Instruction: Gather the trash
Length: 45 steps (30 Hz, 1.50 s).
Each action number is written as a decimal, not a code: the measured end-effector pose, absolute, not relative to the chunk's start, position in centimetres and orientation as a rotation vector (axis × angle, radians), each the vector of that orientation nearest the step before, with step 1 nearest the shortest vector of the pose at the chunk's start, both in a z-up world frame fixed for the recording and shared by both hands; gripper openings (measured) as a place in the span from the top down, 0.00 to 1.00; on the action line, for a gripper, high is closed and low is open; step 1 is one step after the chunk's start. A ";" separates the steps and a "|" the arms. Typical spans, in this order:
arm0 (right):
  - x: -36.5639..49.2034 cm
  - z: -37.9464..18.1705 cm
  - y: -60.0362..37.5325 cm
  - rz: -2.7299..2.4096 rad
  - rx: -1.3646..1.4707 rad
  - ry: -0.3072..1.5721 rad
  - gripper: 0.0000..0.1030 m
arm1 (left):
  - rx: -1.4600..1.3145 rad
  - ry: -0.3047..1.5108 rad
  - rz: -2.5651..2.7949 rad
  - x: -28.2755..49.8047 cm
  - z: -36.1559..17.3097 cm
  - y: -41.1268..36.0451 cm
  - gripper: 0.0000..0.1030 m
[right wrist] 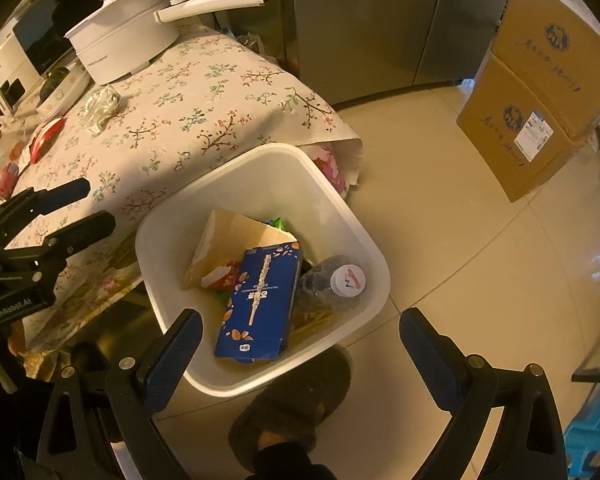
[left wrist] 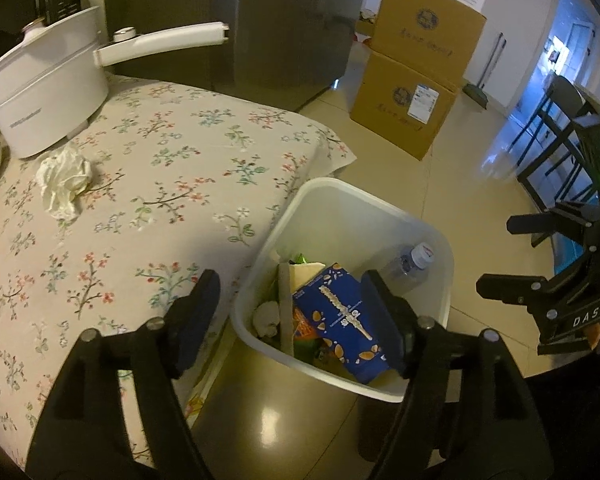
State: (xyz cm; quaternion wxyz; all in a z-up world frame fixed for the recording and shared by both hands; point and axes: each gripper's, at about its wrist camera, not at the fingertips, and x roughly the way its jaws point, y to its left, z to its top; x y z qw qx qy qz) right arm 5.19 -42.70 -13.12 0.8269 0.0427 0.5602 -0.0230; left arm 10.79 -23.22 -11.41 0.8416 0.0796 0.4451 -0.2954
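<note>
1. Both sets of tongs are hanging over the white bin (right wrist: 260, 160), which is standing on the floor against the corner of the worktop (left wrist: 148, 184). The left tongs (left wrist: 288, 320) are gaping wide with nothing between them, and the right tongs (right wrist: 300, 344) are likewise spread and carrying nothing.

2. The bin is already holding a blue box (right wrist: 260, 300), a plastic bottle (right wrist: 332, 284), a tan cardboard piece (right wrist: 228, 236) and smaller scraps. The trash that appears to be remaining is a crumpled white tissue (left wrist: 62, 180), which is lying on the floral cloth just beside the white electric pot (left wrist: 48, 92), well apart from both tongs.

3. The tissue is looking soft and loose, so a shallow pinch is likely risking a grip on only one fold; it could be slipping out on the way to the bin and landing on the floor.

4. A pinch that is going too deep could be catching the cloth along with the tissue, dragging it and nudging the pot.

5. The pot's long handle (left wrist: 164, 42) is projecting over the worktop, and tongs reaching in carelessly could be knocking against it.

6. A slippered foot (right wrist: 296, 404) is resting against the bin's near side; a shuffle could be shifting the bin away from the worktop edge, making a drop miss.

7. Other small items, among them a red-and-white wrapper (right wrist: 46, 138), are sitting at the far left in the right wrist view; whether they are trash is unclear.
</note>
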 end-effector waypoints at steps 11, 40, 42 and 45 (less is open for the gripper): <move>6.0 -12.4 -40.9 -0.027 0.054 1.174 0.03 | 0.154 0.948 -0.529 11.7 -10.7 -19.2 0.20; 13.0 -8.1 -28.9 0.067 0.019 1.029 0.03 | 0.080 0.924 -0.200 13.1 -8.7 -2.8 0.04; 13.5 -8.1 -27.5 0.080 0.012 1.026 0.03 | 0.062 0.929 -0.162 13.1 -8.8 -0.4 0.04; 14.4 -8.2 -25.5 0.101 -0.008 1.029 0.03 | 0.036 0.937 -0.104 13.1 -9.1 3.0 0.04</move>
